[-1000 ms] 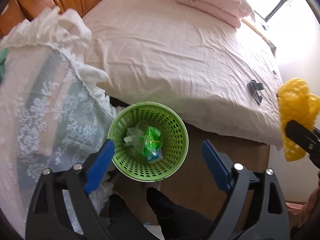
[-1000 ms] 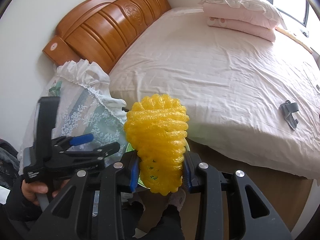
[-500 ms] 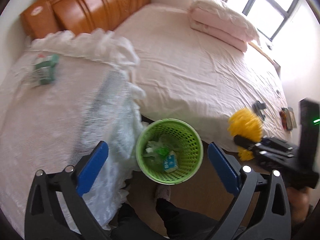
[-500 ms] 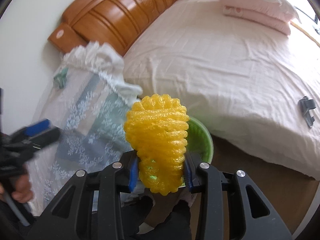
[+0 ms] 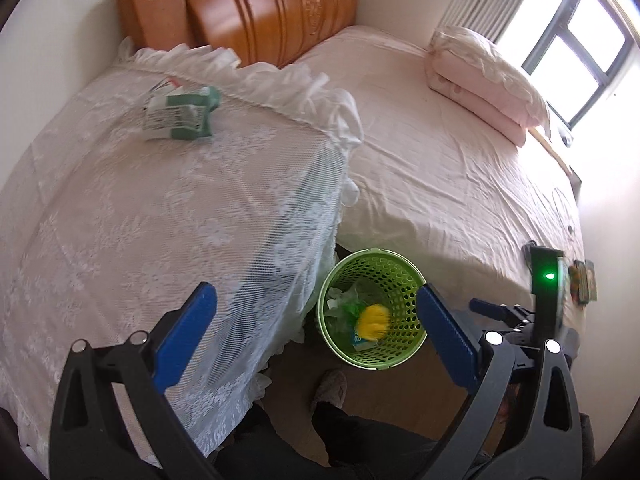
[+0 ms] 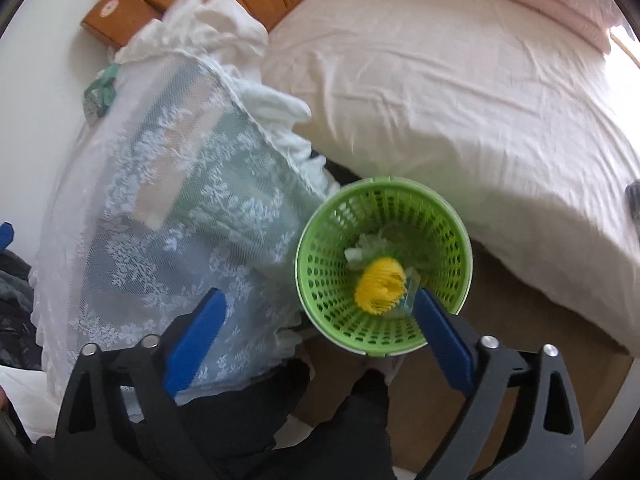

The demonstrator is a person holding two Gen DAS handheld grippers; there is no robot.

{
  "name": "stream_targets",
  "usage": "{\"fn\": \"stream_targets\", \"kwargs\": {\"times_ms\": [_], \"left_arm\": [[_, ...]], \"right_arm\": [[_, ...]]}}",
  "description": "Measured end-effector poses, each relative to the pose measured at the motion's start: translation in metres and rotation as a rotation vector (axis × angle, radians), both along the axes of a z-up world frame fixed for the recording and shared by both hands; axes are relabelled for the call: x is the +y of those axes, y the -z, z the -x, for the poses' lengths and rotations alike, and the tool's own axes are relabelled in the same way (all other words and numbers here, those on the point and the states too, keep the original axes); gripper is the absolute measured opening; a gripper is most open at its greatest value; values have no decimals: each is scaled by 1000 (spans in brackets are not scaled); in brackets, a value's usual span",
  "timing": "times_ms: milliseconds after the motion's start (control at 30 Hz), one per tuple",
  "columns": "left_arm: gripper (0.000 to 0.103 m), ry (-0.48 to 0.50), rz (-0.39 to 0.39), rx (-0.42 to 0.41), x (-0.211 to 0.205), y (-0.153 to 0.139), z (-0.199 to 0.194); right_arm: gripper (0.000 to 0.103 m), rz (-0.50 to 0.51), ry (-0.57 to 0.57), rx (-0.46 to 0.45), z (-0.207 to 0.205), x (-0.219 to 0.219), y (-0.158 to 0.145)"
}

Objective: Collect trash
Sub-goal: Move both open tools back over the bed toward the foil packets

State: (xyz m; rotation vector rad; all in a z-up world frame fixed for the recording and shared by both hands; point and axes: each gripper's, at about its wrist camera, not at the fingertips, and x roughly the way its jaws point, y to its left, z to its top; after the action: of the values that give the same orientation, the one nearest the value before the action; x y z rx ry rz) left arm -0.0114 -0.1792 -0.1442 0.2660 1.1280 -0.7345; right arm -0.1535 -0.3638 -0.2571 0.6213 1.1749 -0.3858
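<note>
A green perforated basket (image 5: 404,346) stands on the floor between a lace-covered table and the bed; it also shows in the right wrist view (image 6: 320,236). A yellow foam net (image 6: 380,286) lies inside it on other wrappers, also seen in the left wrist view (image 5: 373,322). My right gripper (image 6: 316,326) is open and empty, just above the basket. My left gripper (image 5: 316,324) is open and empty, higher up over the table edge and basket. A green and white crumpled carton (image 5: 182,114) lies on the lace table top.
The lace-covered table (image 5: 160,216) is at left, the pink bed (image 5: 440,152) at right with folded pink bedding (image 5: 484,80) and a wooden headboard (image 5: 260,8). A dark clip (image 6: 634,196) lies on the bed. My slippered foot (image 5: 330,390) stands by the basket.
My right gripper opened and the yellow foam net dropped into the basket. My left gripper rose and swung left, bringing the table top and carton into view.
</note>
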Motion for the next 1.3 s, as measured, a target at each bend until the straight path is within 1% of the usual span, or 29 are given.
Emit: {"fn": "stream_targets", "kwargs": {"times_ms": [67, 167, 400, 500, 667, 800, 900, 933, 1033, 1100, 1167, 1300], "left_arm": [[95, -9, 3, 3, 4, 0, -3], [95, -21, -1, 4, 9, 1, -7], [95, -68, -2, -6, 30, -1, -17], [95, -108, -5, -9, 46, -2, -24], [95, -176, -13, -15, 73, -2, -35], [95, -234, -27, -31, 100, -4, -49], [95, -272, -26, -33, 119, -5, -61], [95, -285, -27, -33, 125, -6, -65], [95, -317, -30, -34, 145, -5, -77], [95, -340, -28, -25, 158, -4, -85], [95, -363, -17, -9, 171, -3, -93], [95, -406, -11, 9, 190, 3, -107]], "right_arm": [[98, 23, -6, -3, -2, 0, -9], [98, 23, -3, -16, -2, 0, -19], [98, 23, -15, -47, -7, 10, -31], [98, 14, -46, -52, -17, 18, -33], [98, 7, -124, -81, -52, 39, -42], [98, 45, -247, -118, -100, 65, -60], [98, 124, -405, -156, -146, 88, -79], [98, 164, -471, -174, -166, 98, -87], [99, 264, -615, -196, -215, 119, -100], [100, 316, -680, -201, -244, 129, -103], [100, 346, -762, -217, -276, 139, -103], [100, 403, -866, -188, -332, 149, -89]]}}
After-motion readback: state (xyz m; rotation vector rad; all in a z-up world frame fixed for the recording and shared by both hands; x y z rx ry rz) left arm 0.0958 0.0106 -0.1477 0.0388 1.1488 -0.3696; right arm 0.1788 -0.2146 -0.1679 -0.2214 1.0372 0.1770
